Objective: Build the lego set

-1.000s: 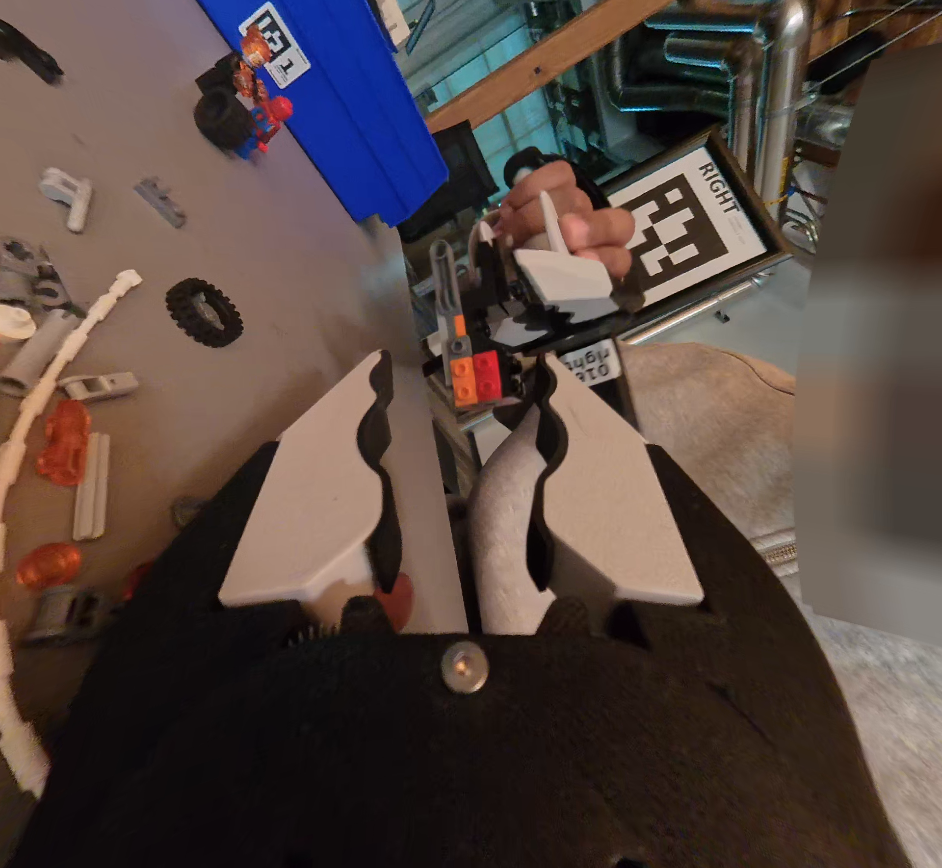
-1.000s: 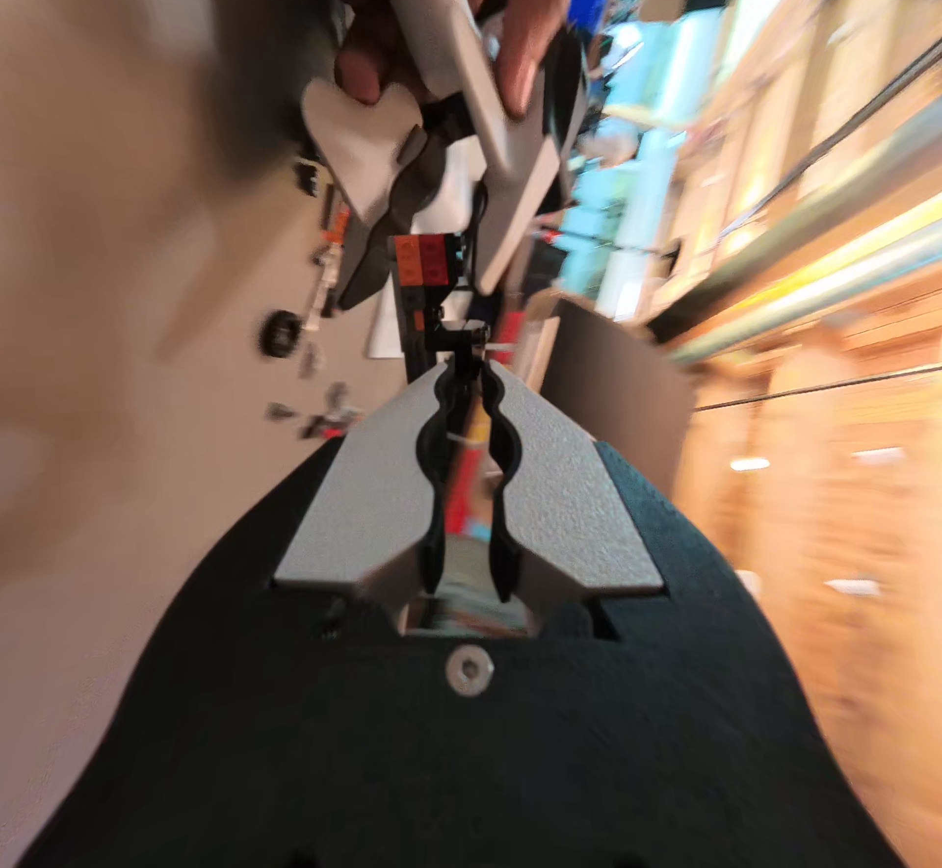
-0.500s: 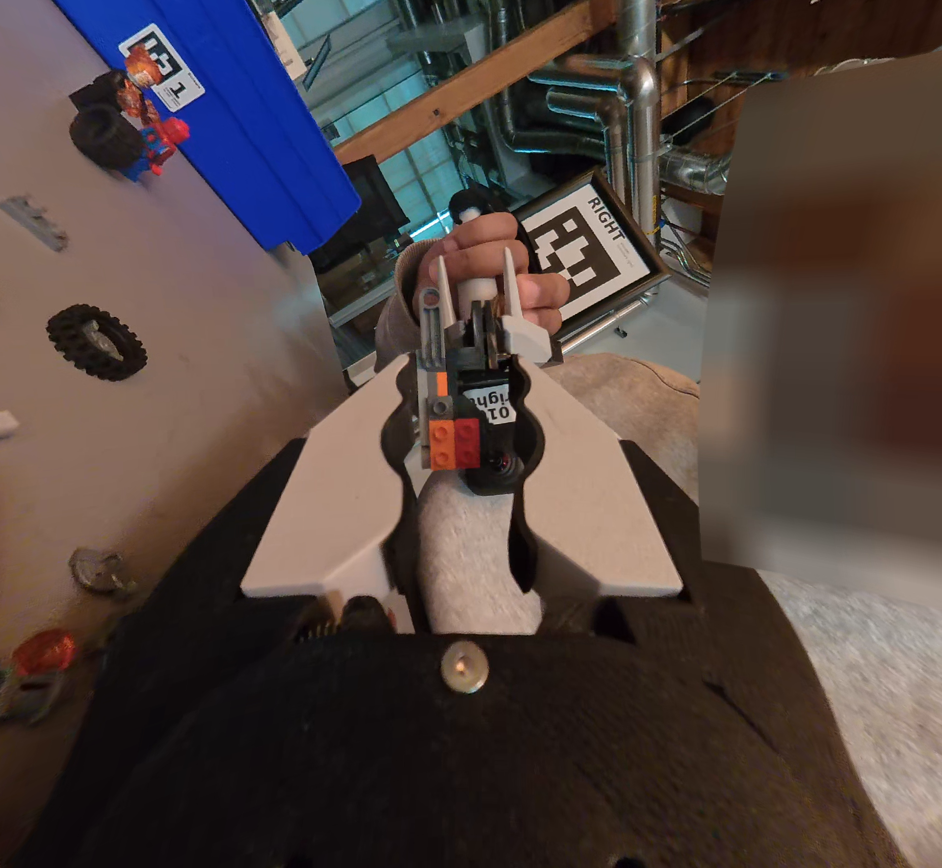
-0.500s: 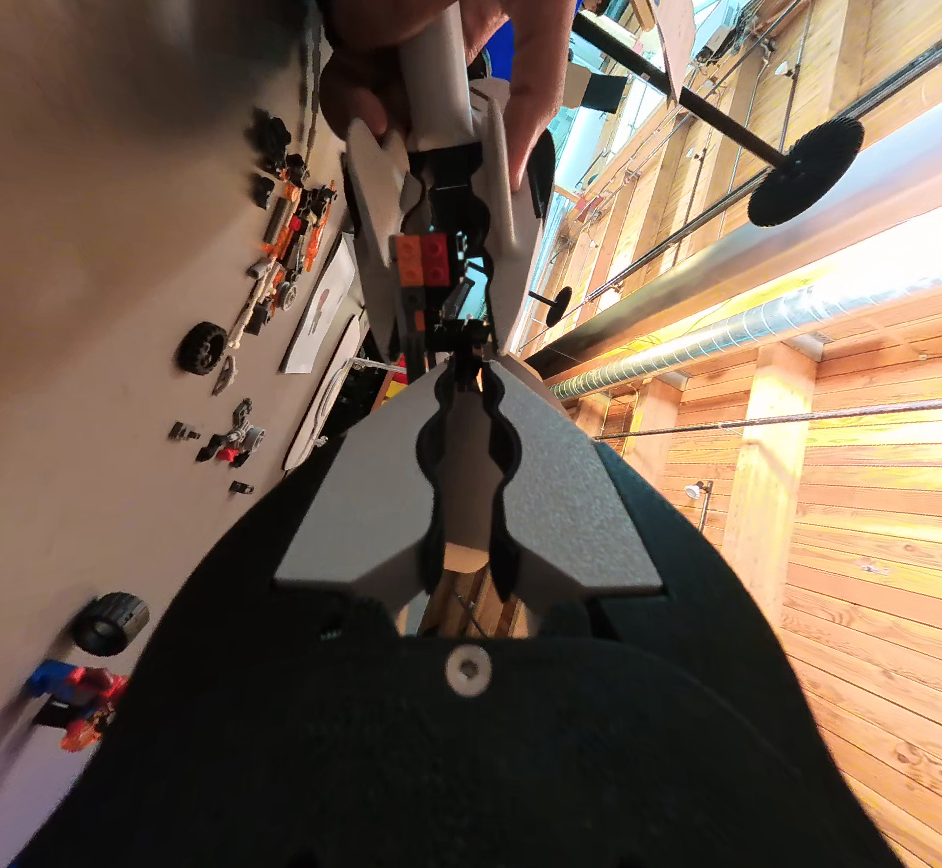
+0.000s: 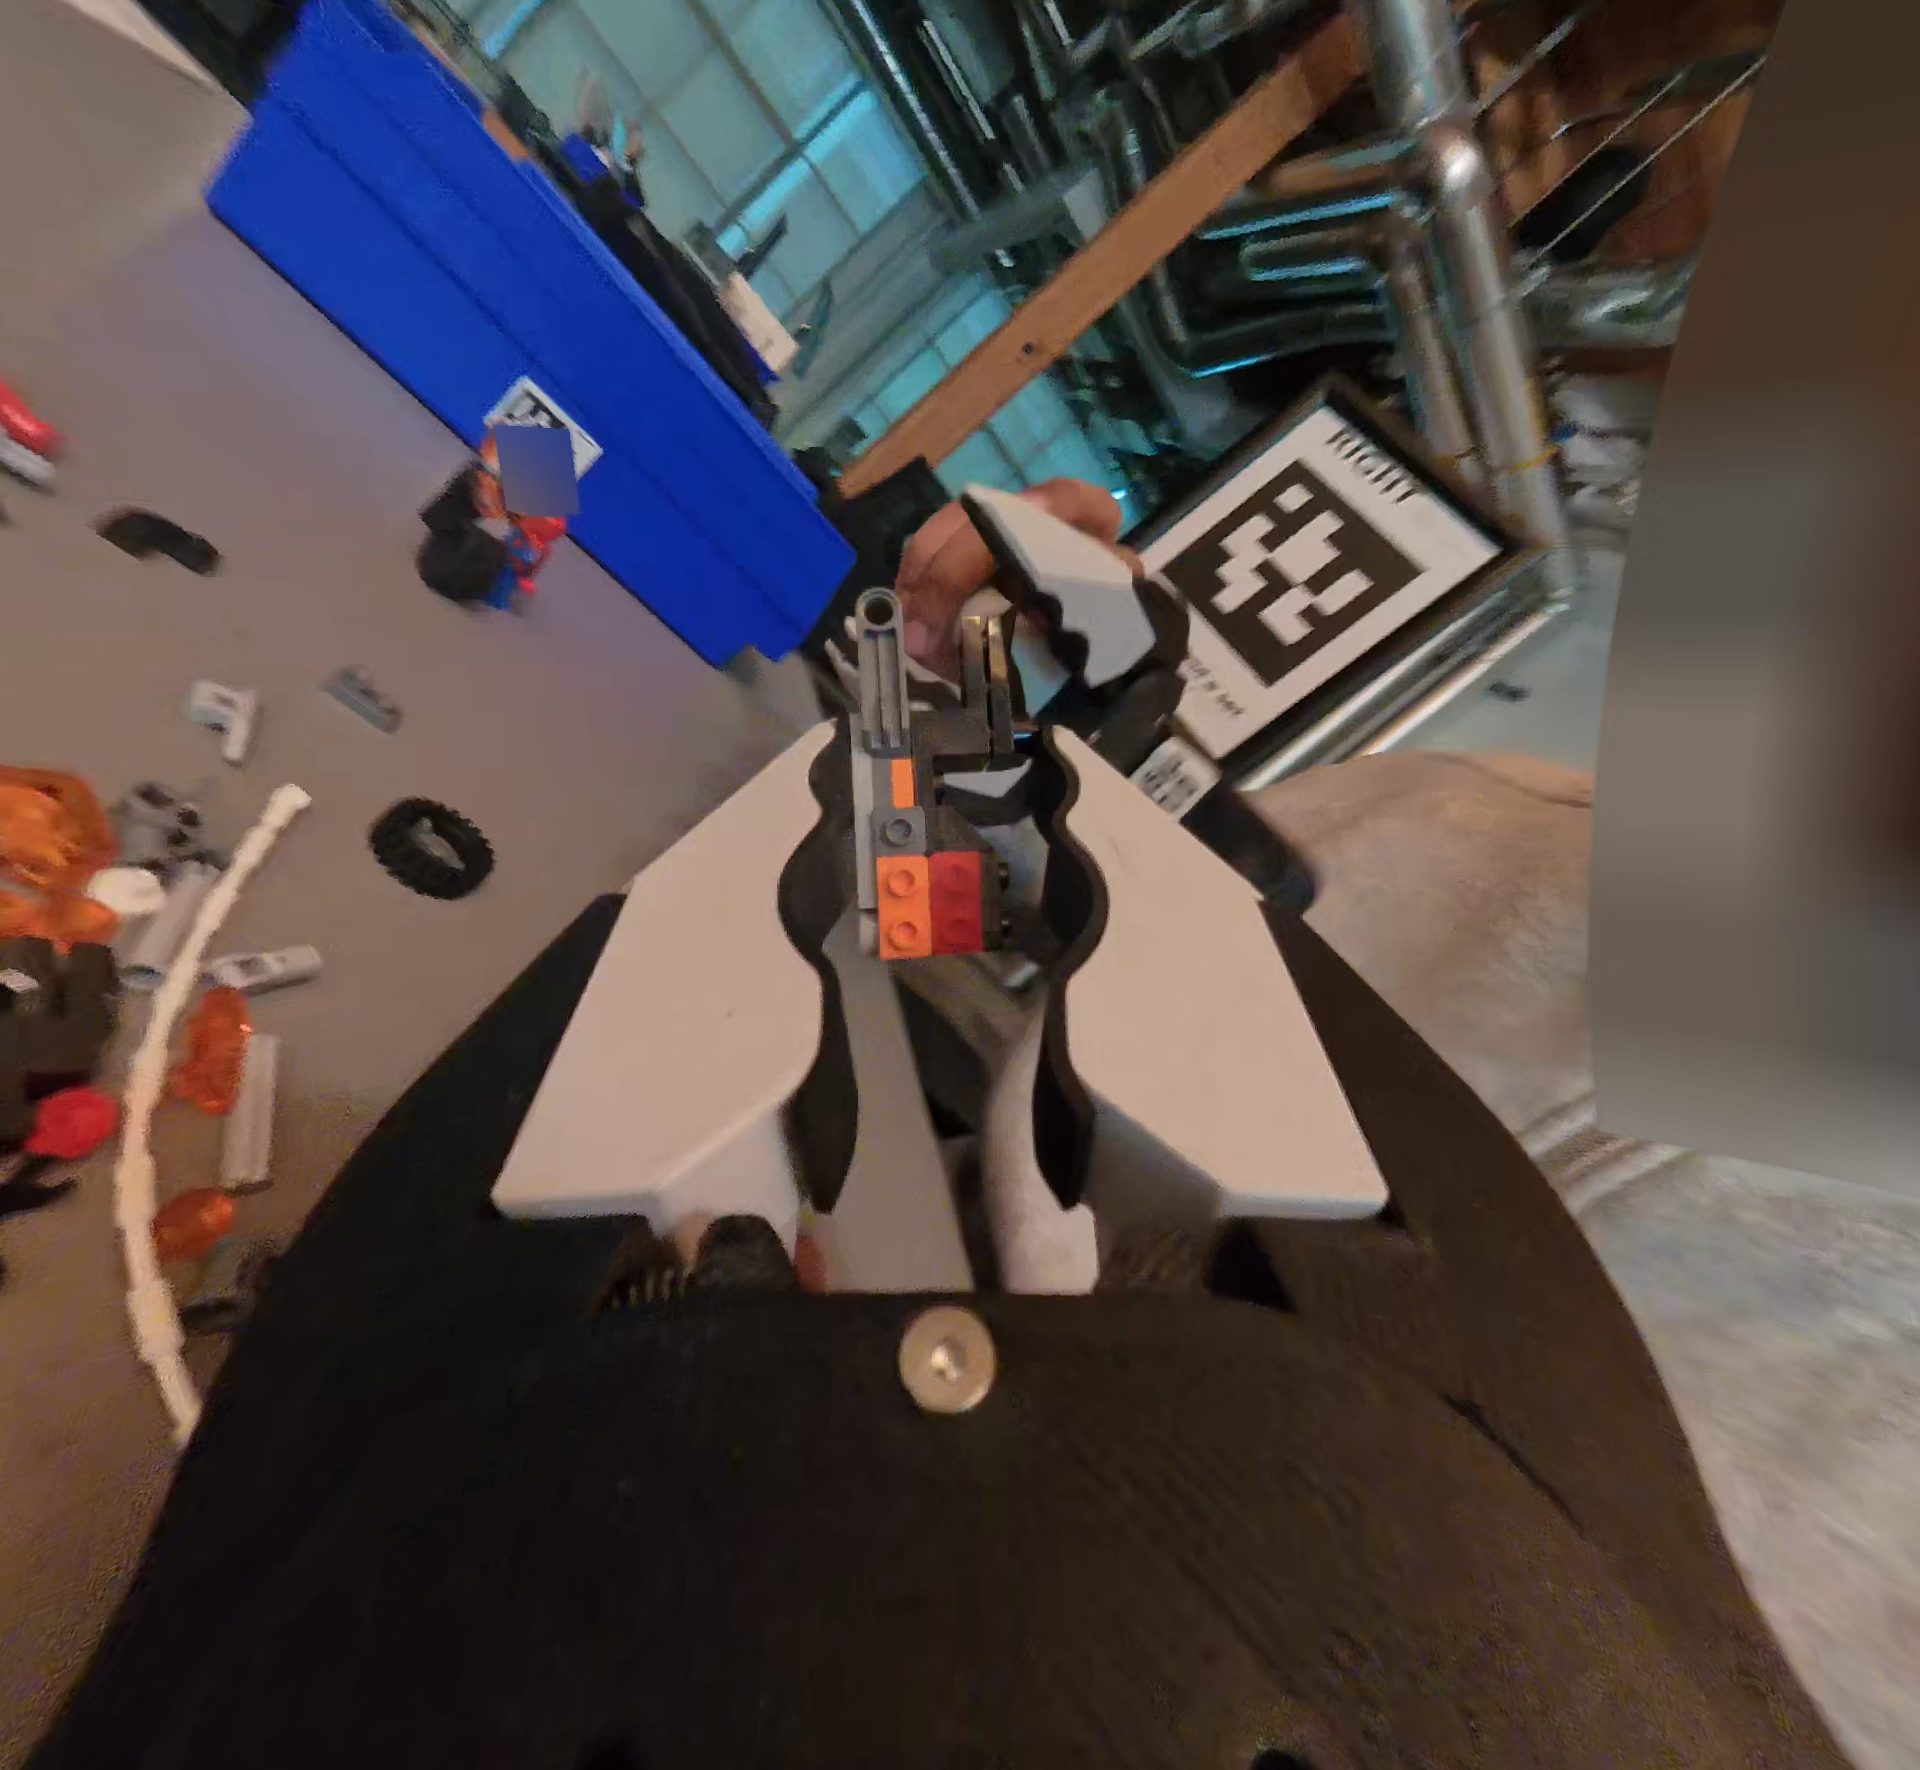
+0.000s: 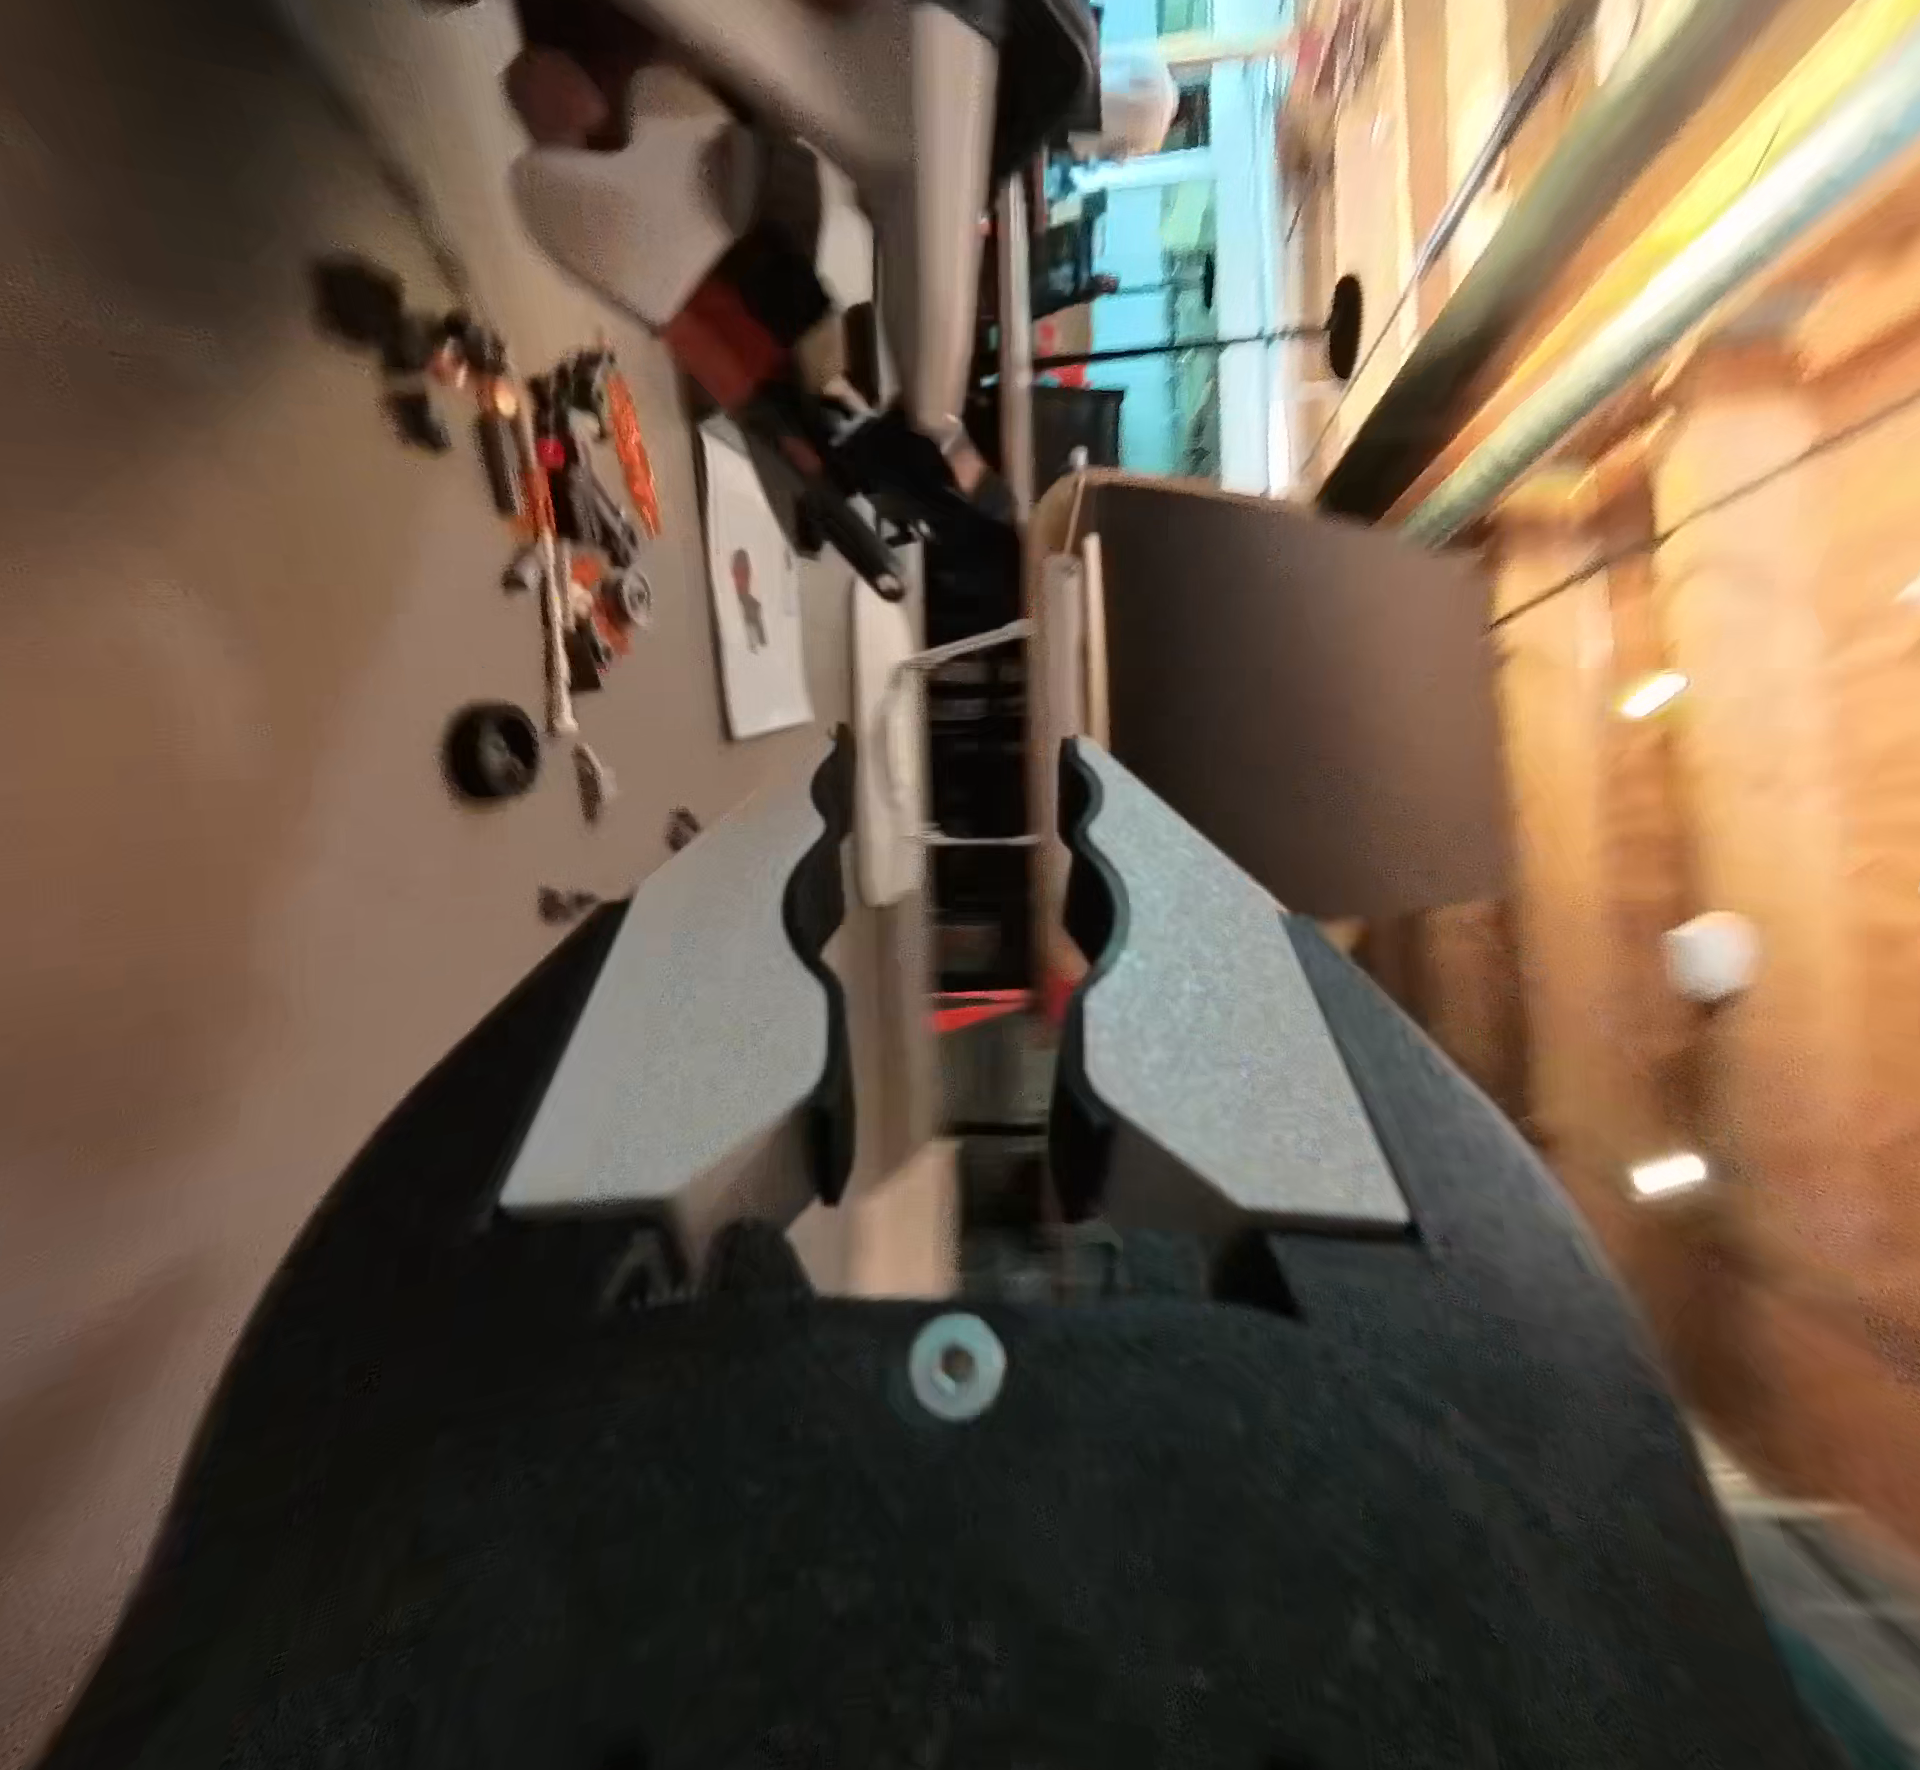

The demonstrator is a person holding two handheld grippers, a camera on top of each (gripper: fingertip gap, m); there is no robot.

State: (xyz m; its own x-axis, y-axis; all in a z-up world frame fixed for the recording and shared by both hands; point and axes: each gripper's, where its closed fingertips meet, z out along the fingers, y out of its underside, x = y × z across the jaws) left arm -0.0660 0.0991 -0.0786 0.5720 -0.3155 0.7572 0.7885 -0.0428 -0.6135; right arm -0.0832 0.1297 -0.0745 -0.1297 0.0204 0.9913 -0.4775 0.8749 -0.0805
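Observation:
In the left wrist view my left gripper (image 5: 940, 754) is shut on the small lego assembly (image 5: 928, 899), which has an orange and a red brick, black parts and a grey beam sticking forward. My right gripper (image 5: 1023, 650) is just beyond it, open and off the assembly, with a hand behind it. In the blurred right wrist view my right gripper (image 6: 956, 764) is open and empty. The left gripper (image 6: 727, 193) shows at the upper left there, with the red of the assembly (image 6: 727, 338) between its fingers.
Loose parts lie on the grey table: a black tyre (image 5: 431, 847), a white chain piece (image 5: 197, 972), orange clear pieces (image 5: 208, 1045) and a minifigure (image 5: 509, 546) by a blue bin (image 5: 520, 307). A paper sheet (image 6: 758, 619) lies near the parts pile (image 6: 571, 494).
My right gripper has opened, let go of the assembly and drawn back. My left gripper has closed around the assembly and now holds it alone.

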